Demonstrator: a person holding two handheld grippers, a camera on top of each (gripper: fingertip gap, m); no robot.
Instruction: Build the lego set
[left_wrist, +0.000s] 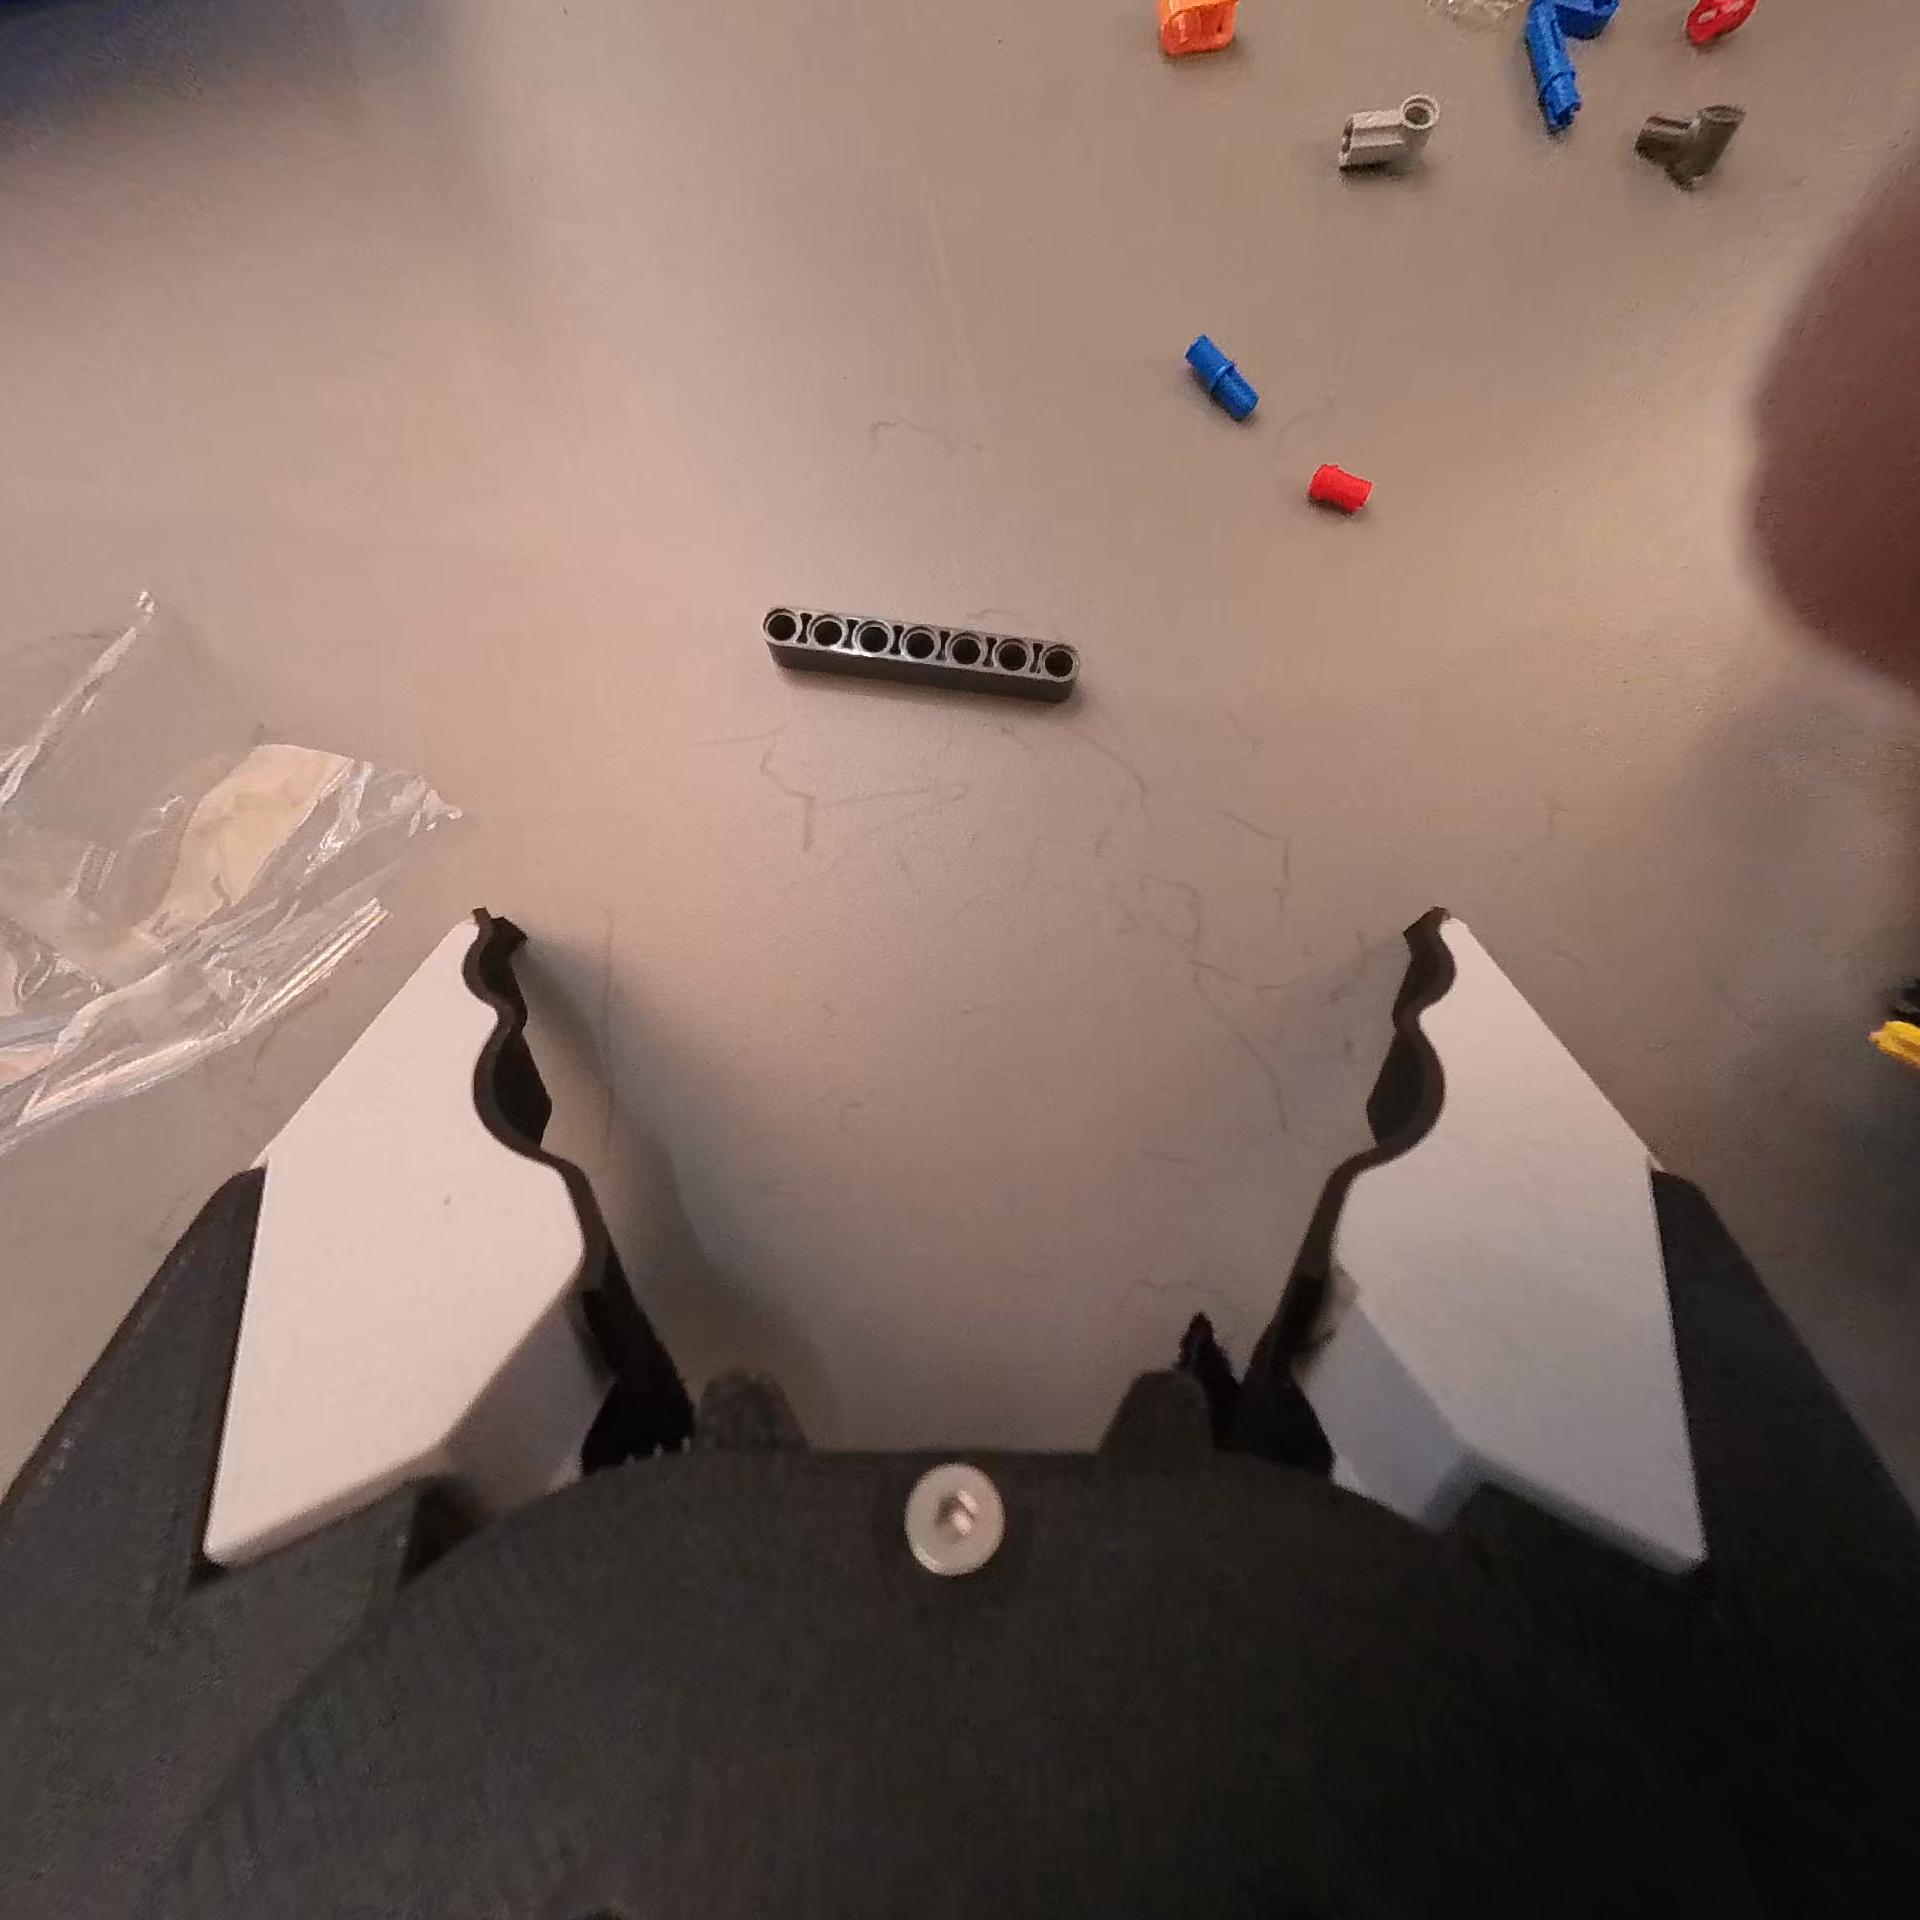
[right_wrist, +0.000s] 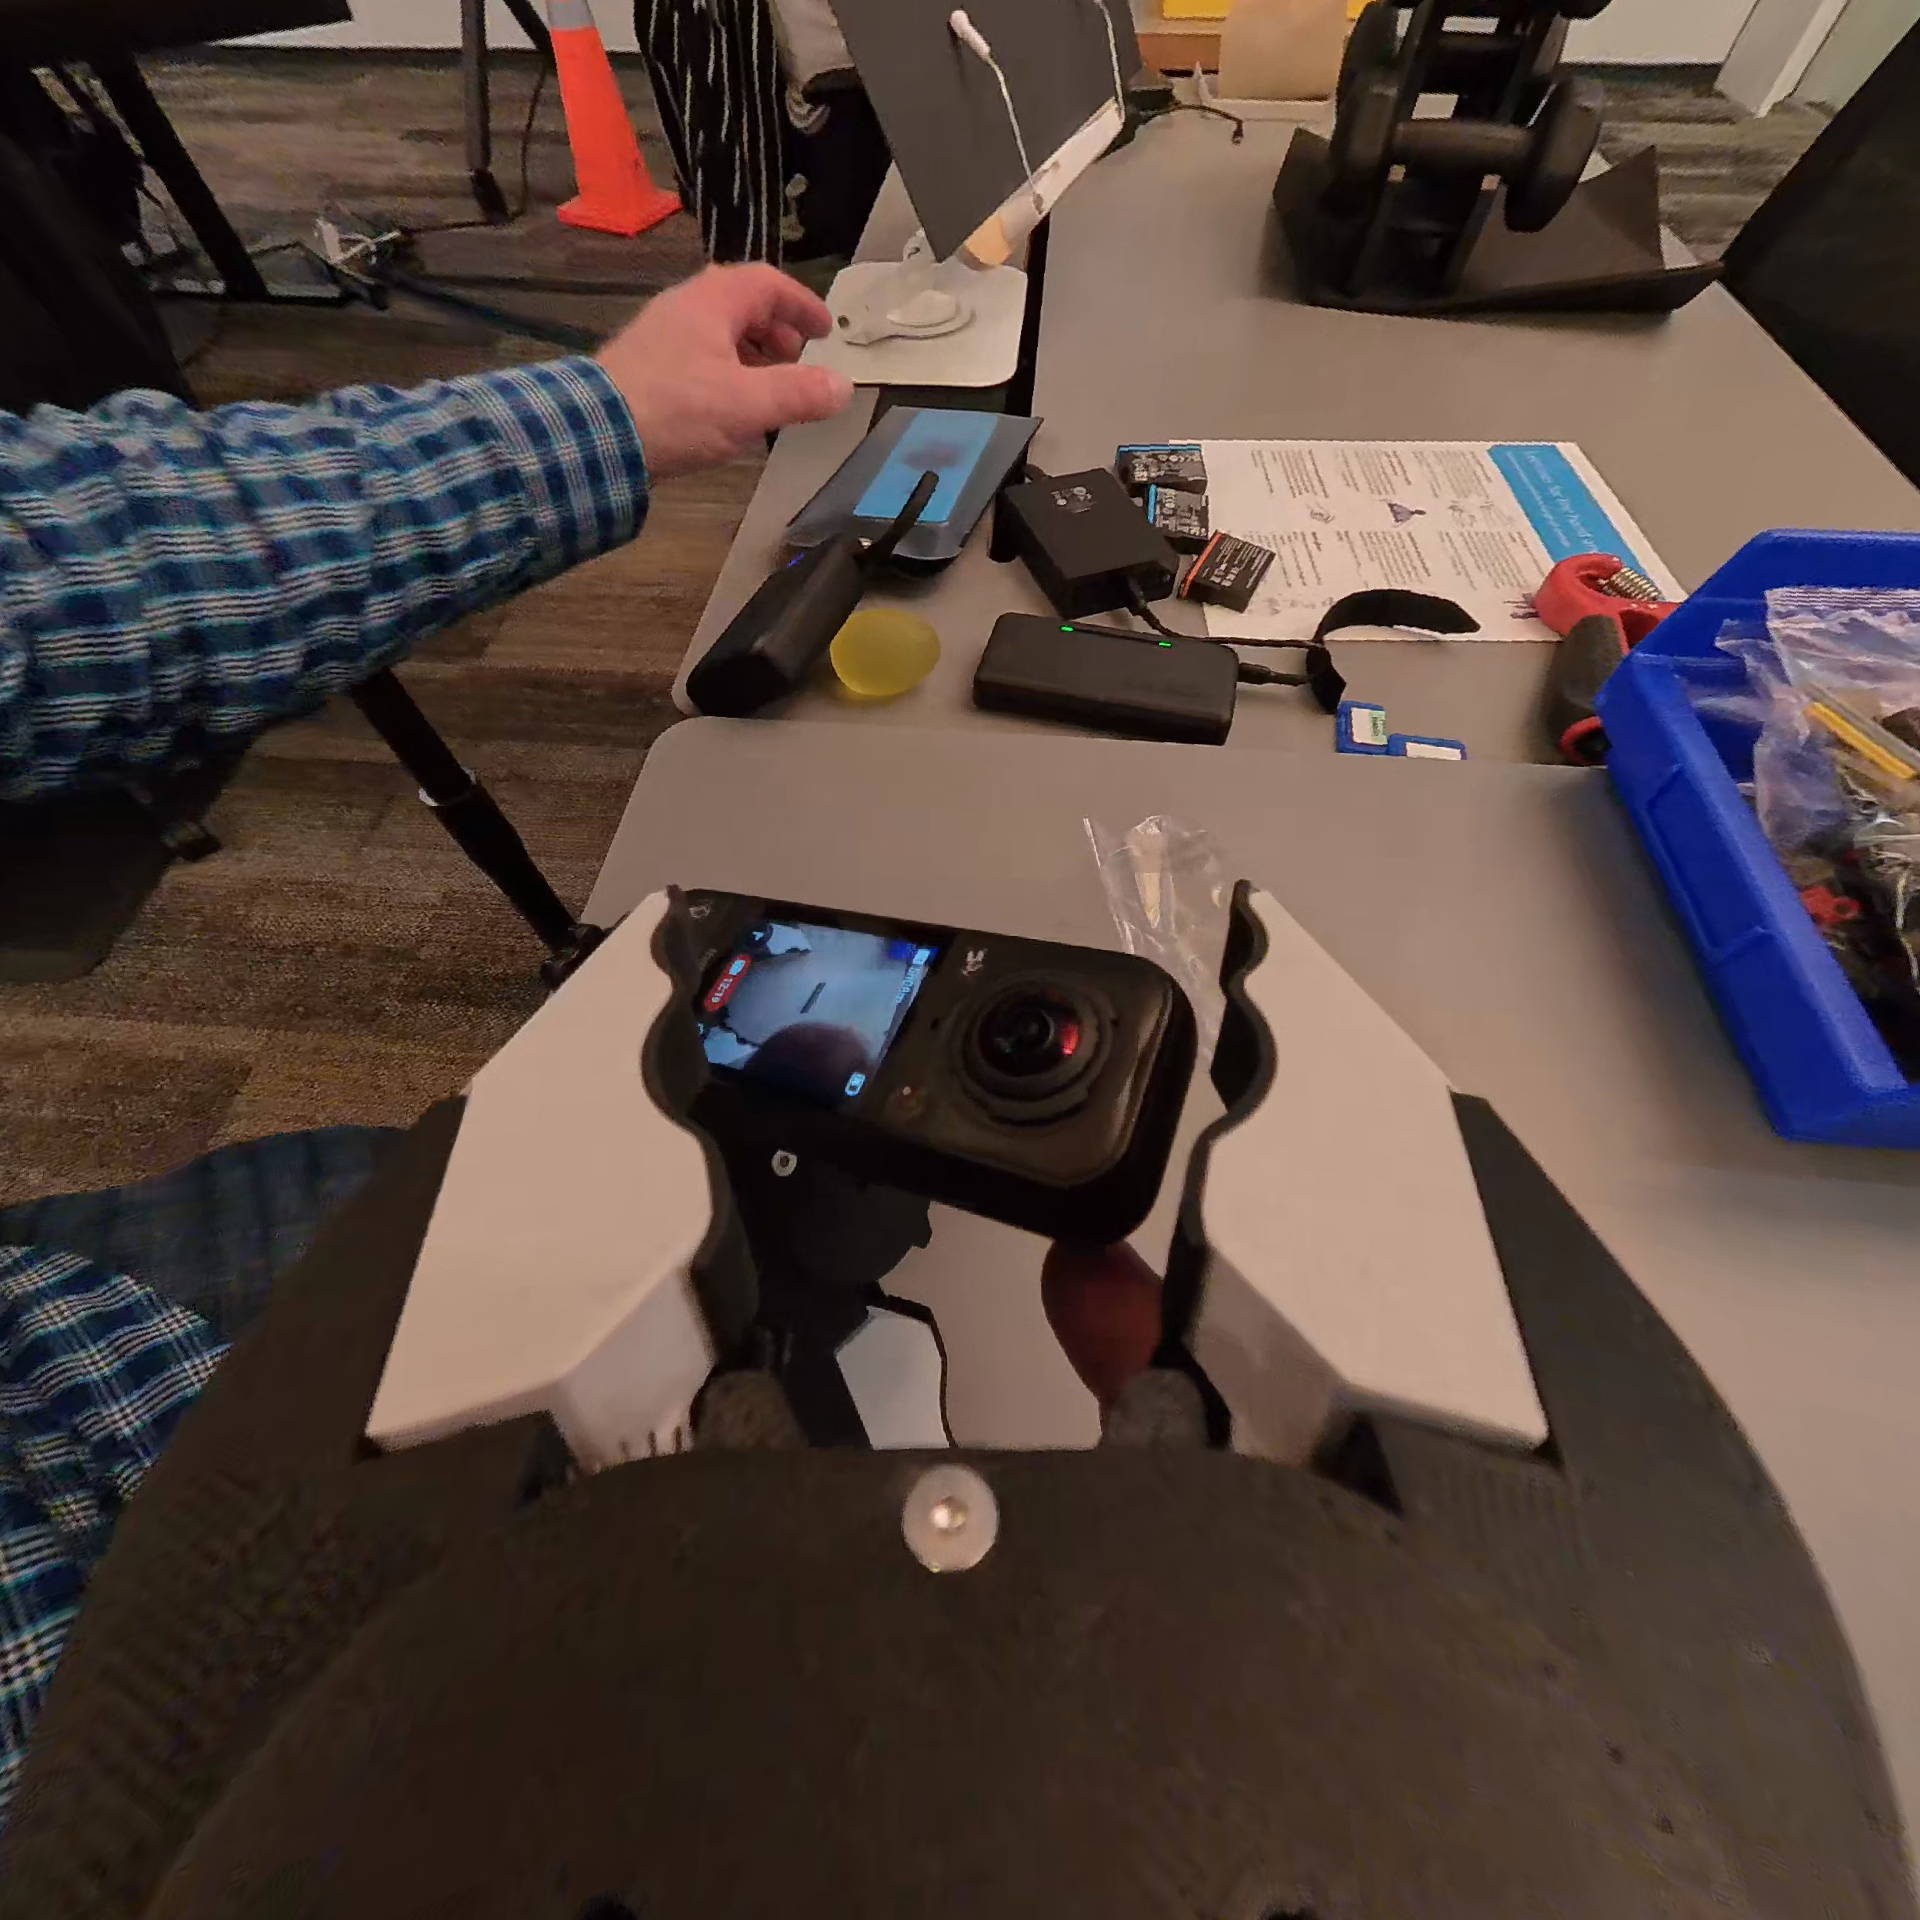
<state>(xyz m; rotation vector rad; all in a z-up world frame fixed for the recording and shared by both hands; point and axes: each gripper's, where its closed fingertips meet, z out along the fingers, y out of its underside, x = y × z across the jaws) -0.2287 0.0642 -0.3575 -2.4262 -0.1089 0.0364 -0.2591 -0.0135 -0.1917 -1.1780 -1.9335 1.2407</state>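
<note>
Hovering: L gripper (left_wrist: 961, 920) agape over grey beam (left_wrist: 921, 655).

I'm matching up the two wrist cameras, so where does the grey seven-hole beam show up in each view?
Left wrist view: the grey beam lies flat near the centre, on the table ahead of the open left gripper.
Right wrist view: not in it.
Shared landmark: the grey tabletop.

Grey tables (right_wrist: 1351, 343) stand end to end over brown patterned carpet (right_wrist: 260, 1018), an orange cone (right_wrist: 603, 135) beyond.
</note>
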